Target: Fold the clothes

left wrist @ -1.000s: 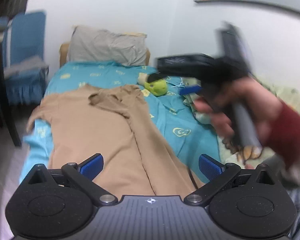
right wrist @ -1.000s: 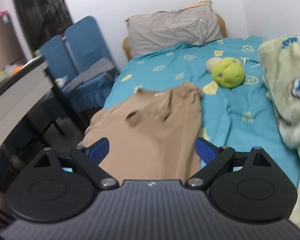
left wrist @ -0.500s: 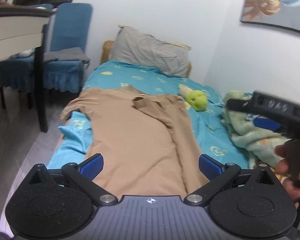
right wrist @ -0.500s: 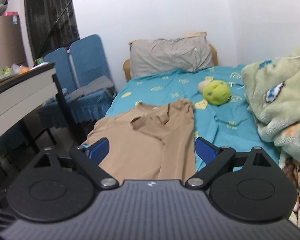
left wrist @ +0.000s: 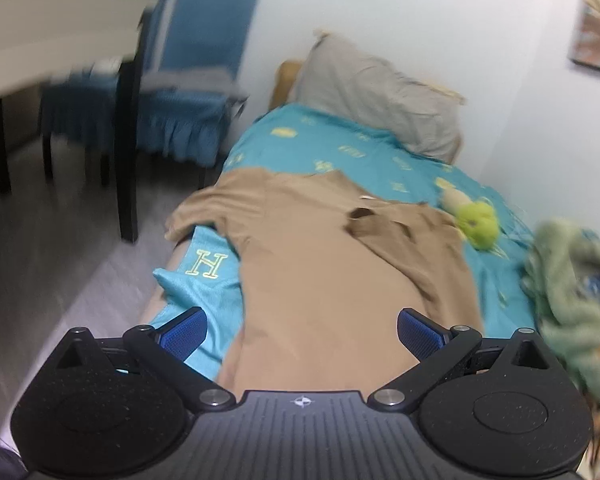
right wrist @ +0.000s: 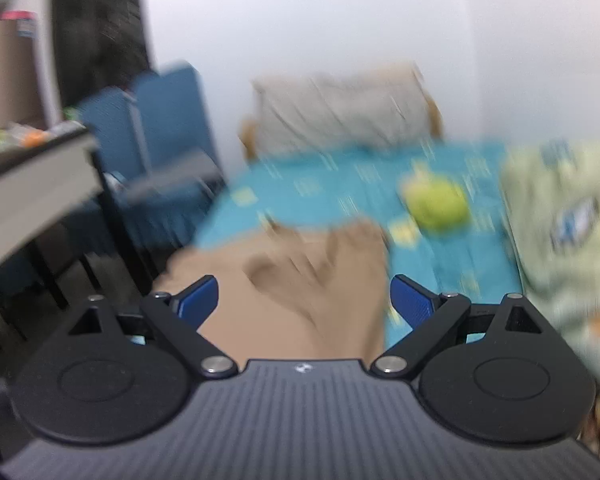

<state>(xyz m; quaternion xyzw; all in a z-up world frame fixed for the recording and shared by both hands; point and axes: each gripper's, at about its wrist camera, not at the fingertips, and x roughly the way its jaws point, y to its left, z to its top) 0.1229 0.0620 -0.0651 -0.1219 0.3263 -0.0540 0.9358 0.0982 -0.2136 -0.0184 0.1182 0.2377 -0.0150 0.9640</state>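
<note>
Left gripper (left wrist: 300,330): jaws released, blue pads spread wide at the lower edge of the frame, nothing between them; held above the near end of the bed.
Right gripper (right wrist: 304,300): jaws likewise released and empty, pads wide apart low in the frame; view heavily motion-blurred.
Tan garment (left wrist: 332,264): lay spread lengthwise down the middle of the frame on the bed, reaching from behind the left gripper up to mid-frame; one sleeve trailed off to the left over the bed edge; the collar area was rumpled, with a fold of cloth lying across the right side. In the right wrist view it (right wrist: 296,292) showed as a tan smear between the pads.
Bedsheet (left wrist: 340,152): teal with yellow motifs, an "H" mark showing left of the garment.
Green plush toy (left wrist: 478,224): right of centre, just beside the garment's upper right edge; touching or not, could not tell.
Pale green blanket (left wrist: 572,280): bunched at the right edge of the frame.
Grey pillow (left wrist: 380,96): upper centre, against the wall.
Blue chair (left wrist: 192,80): upper left, beside a table (left wrist: 52,40).
Wall picture (left wrist: 598,28): upper right corner.
</note>
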